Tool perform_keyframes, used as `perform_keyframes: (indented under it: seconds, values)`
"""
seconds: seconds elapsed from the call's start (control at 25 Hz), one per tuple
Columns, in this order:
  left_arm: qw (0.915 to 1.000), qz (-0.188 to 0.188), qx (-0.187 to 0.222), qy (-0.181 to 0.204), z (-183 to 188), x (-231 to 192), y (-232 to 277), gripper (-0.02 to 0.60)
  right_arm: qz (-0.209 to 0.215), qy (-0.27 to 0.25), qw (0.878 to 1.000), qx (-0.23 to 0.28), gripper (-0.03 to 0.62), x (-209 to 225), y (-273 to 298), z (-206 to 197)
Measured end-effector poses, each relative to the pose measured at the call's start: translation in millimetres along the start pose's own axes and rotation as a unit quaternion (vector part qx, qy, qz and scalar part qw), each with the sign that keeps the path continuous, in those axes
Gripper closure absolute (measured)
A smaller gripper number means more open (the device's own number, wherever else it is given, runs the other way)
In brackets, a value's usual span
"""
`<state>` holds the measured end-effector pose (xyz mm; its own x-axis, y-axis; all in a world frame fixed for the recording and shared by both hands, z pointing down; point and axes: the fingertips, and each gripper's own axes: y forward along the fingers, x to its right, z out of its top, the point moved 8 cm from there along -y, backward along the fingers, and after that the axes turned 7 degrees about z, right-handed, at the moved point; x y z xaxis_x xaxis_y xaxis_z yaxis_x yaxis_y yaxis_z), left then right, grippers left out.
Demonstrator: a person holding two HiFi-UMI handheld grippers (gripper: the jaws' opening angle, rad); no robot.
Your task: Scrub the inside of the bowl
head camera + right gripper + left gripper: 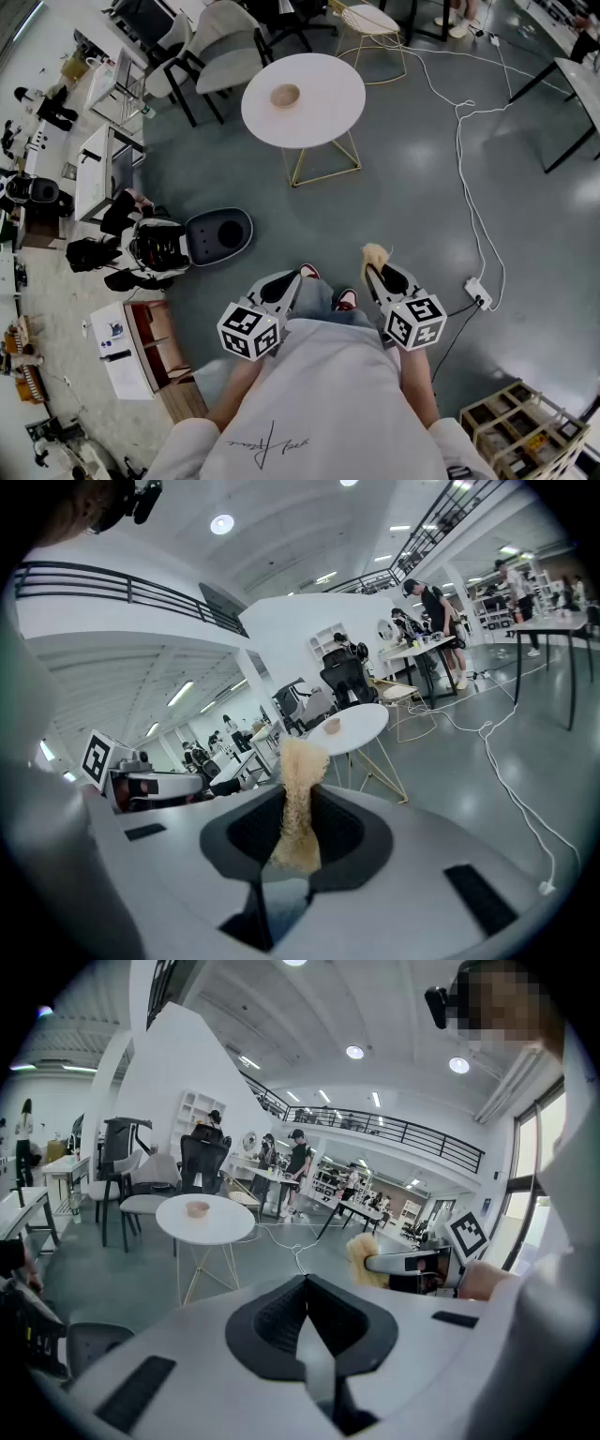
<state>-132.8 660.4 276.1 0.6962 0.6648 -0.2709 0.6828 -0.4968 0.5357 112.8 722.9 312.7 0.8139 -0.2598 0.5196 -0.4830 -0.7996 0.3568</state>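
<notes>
Both grippers are held low in front of the person, well short of the table. The left gripper has its jaws pressed together with nothing between them, while the right gripper is clamped on a tuft of pale, fibrous scrubber that pokes out past its tips. The bowl, small and tan, sits alone near the middle of the round white table, across a stretch of grey floor and well apart from both tools. From here it looks light and rigid, perhaps wood, so I'd expect it to skid or spin on that smooth top once the scrubber pushes inside. The empty left gripper would do best to pinch the near rim and steady it. The scrubber looks soft and springy and should bend under pressure.
</notes>
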Motion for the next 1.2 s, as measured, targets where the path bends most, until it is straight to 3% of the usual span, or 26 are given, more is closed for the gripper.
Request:
perform_keyframes:
  seconds: [0.24,0.64,1.2]
  values:
    - [0.9997,0.013,-0.002,-0.020,3,-13,9,0.575,0.008,0.000,1.000,-0.024,0.503,7,15,7]
    - [0.9991,0.002,0.007,-0.043,34,-48,41,0.575,0.002,-0.017,0.998,-0.063,0.502,10,58,45]
    - [0.9987,-0.001,-0.009,-0.050,86,-139,88,0.575,0.029,0.004,0.997,-0.065,0.497,18,172,99]
